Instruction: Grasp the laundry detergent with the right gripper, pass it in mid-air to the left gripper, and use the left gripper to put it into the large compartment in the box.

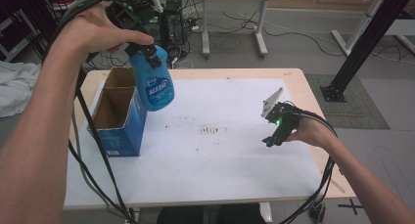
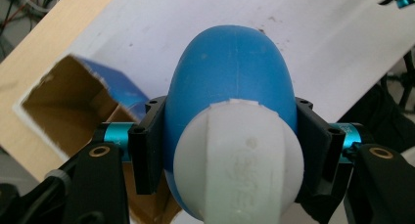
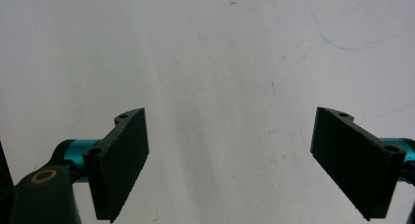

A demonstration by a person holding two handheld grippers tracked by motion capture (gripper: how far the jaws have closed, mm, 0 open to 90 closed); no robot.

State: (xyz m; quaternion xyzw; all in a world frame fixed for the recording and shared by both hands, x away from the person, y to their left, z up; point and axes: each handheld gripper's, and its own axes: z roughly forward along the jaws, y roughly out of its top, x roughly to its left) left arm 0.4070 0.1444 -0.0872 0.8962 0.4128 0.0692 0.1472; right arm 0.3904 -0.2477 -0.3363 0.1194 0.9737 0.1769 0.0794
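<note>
A: Start at the left gripper [image 2: 230, 150]. What are the jaws doing?

B: They're clamped on a blue spray bottle [image 2: 230, 77], one black pad on each side of its body just below the white cap [image 2: 238, 163]. In the left gripper view the bottle points away from the camera, the cap nearest the lens.

A: And where does the bottle sit relative to the table?

B: In the high view the blue spray bottle [image 1: 155, 84] hangs in the air from the left gripper [image 1: 145, 52], bottom end down, touching nothing else. It is above the right edge of an open blue cardboard box [image 1: 117, 119], which stands on the left part of the white sheet [image 1: 210, 155] that covers the wooden table [image 1: 298, 82]. (The box's top flaps are open, brown inside.)

A: The right gripper?

B: Its jaws stand wide apart with nothing between them; the right gripper view looks straight onto the white sheet [image 3: 210, 62] between the two pads. In the high view the right gripper [image 1: 272, 141] sits low over the right side of the sheet, well apart from bottle and box.

A: Anything between the two?

B: Some small brown stains [image 1: 209, 131] near the sheet's middle.
</note>
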